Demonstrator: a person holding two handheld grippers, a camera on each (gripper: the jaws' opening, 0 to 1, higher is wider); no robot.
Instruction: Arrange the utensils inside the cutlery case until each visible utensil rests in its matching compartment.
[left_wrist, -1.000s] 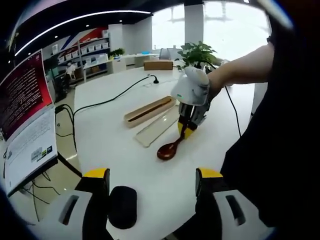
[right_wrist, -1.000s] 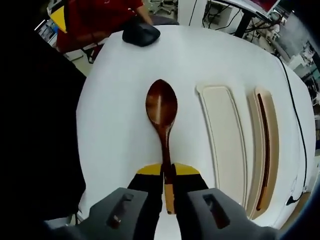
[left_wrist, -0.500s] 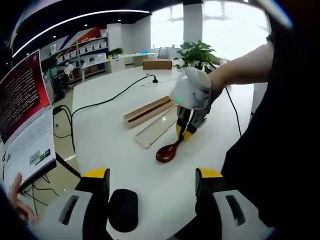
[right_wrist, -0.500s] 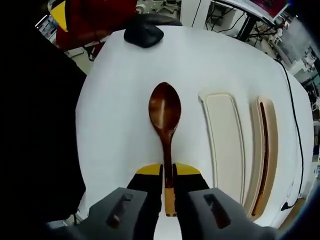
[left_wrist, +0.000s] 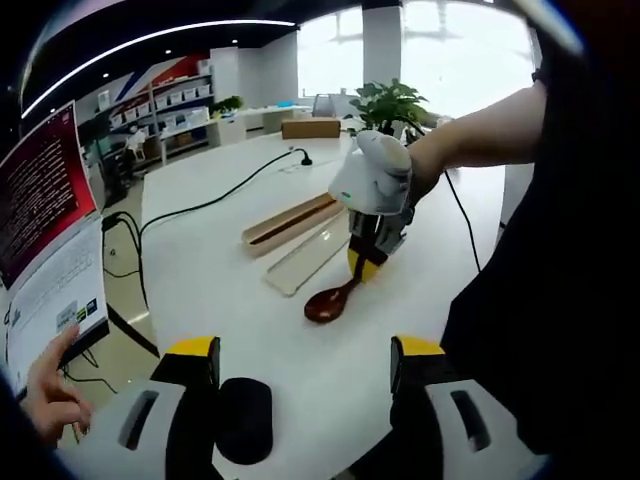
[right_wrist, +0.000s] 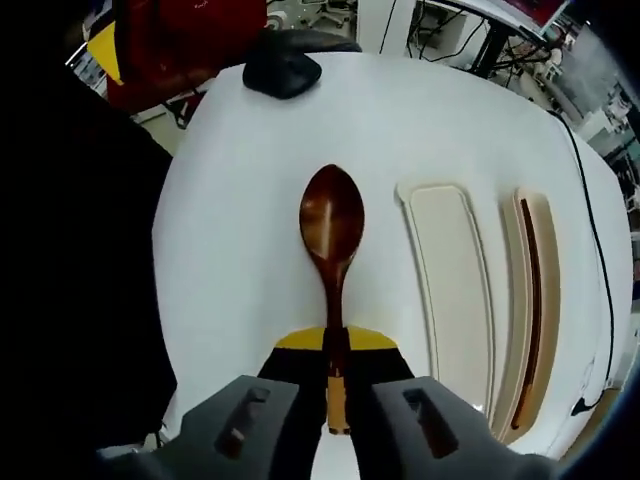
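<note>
My right gripper (right_wrist: 335, 362) is shut on the handle of a dark brown wooden spoon (right_wrist: 332, 220), whose bowl points away from me over the white table. In the left gripper view that same gripper (left_wrist: 363, 262) holds the spoon (left_wrist: 326, 303) with the bowl low over the table. A beige cutlery case (right_wrist: 543, 300) with dark chopsticks (right_wrist: 527, 300) in it lies to the right, and its flat lid (right_wrist: 450, 285) lies between it and the spoon. My left gripper (left_wrist: 300, 365) stands open near the table's end, nothing between its fingers.
A black computer mouse (left_wrist: 245, 418) sits on the table edge between my left jaws, also seen as a mouse (right_wrist: 283, 68) beyond the spoon. A black cable (left_wrist: 215, 200) runs across the table. A monitor (left_wrist: 45, 215) stands at the left, with a person's hand (left_wrist: 50, 385) below it.
The right gripper has shifted slightly left and back with the spoon. A person's hand has come up at the lower left by the monitor.
</note>
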